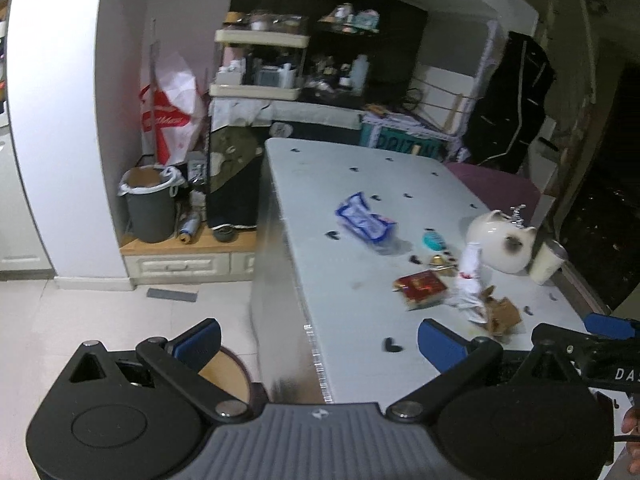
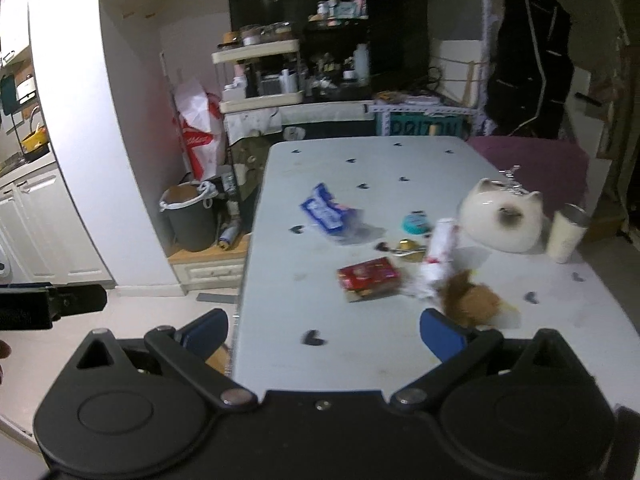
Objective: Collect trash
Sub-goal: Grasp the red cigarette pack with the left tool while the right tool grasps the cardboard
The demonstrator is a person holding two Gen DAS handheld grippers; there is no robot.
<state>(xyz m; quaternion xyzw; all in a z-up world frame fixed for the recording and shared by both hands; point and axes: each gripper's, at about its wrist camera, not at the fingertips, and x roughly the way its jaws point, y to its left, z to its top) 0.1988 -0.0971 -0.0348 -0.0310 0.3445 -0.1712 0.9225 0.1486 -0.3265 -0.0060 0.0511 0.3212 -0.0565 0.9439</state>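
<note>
Both claws, left (image 1: 318, 340) and right (image 2: 324, 330), hung released and empty before the desk (image 2: 400, 360); just ahead, the crumpled brown paper scrap (image 2: 476, 300) looked light and soft, best pinched at its raised fold.

Open right hand-held gripper (image 2: 324, 330), table (image 2: 400, 352), blue wrapper (image 2: 324, 210), red packet (image 2: 368, 276)

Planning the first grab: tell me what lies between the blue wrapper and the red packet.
Bare tabletop with one heart mark separates blue wrapper and red packet, in both views.
</note>
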